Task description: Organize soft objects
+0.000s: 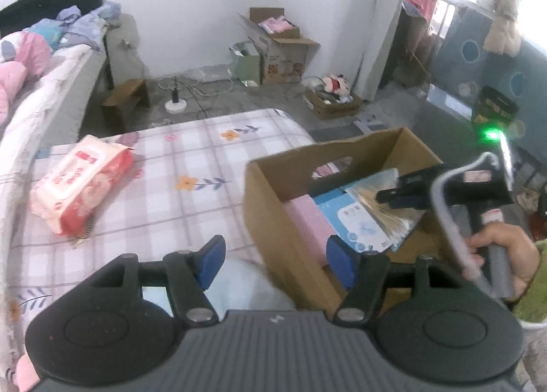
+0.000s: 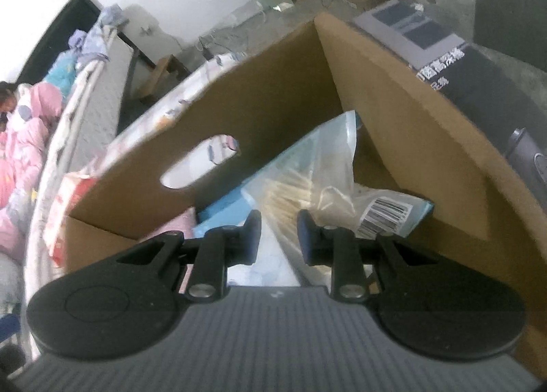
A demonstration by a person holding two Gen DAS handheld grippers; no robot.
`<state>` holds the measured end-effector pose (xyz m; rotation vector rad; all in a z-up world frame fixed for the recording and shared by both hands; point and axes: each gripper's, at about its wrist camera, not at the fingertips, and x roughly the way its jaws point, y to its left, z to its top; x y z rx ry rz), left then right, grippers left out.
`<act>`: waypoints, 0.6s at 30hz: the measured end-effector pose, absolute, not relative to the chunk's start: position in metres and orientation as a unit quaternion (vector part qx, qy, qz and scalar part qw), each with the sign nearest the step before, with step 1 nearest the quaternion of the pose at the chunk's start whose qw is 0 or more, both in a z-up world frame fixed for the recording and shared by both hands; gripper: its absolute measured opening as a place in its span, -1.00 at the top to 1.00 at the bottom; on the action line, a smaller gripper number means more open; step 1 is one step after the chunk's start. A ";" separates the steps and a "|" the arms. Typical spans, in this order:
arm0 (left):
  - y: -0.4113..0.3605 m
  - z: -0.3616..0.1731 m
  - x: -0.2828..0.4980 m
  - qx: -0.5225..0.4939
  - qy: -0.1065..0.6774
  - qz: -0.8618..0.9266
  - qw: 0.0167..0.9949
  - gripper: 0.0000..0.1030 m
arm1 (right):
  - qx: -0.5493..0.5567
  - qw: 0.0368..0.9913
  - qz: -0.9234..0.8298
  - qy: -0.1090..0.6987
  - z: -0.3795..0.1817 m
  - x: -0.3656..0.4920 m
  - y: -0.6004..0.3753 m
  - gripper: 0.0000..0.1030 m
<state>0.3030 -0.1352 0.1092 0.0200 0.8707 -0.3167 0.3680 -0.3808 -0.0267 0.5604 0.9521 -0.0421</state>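
An open cardboard box [image 1: 283,241] stands on the checked bed sheet [image 1: 191,159]. It holds a pink pack [image 1: 307,221], a blue pack [image 1: 355,221] and a clear plastic bag [image 1: 386,217] of pale sticks. My right gripper [image 2: 278,238] reaches into the box [image 2: 273,91], its jaws nearly together with the clear bag [image 2: 324,166] running between them. It also shows in the left wrist view as the right gripper [image 1: 379,197], held by a hand [image 1: 502,248]. My left gripper [image 1: 275,264] stands open over the box's near corner and a pale blue soft thing [image 1: 253,279]. A red and white tissue pack [image 1: 78,187] lies on the sheet at the left.
A second bed with pink bedding [image 1: 20,60] runs along the left. On the floor beyond are cardboard boxes [image 1: 280,50], a plush toy [image 1: 335,82], a small cardboard stool [image 1: 126,94] and cables. A dark flat carton [image 2: 410,26] lies behind the box.
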 end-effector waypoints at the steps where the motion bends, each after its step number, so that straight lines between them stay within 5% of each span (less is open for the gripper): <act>1: -0.130 0.112 0.300 0.008 0.417 -0.152 0.896 -0.34 | 0.270 0.853 -0.016 0.446 -0.020 0.363 -0.380 0.53; 9: -0.087 0.130 0.252 -0.012 0.385 -0.150 0.911 -0.47 | 0.275 0.877 0.032 0.393 0.049 0.299 -0.367 0.22; 18: -0.041 0.130 0.195 -0.031 0.371 -0.133 0.918 -0.51 | 0.264 0.891 0.083 0.359 0.088 0.224 -0.327 0.10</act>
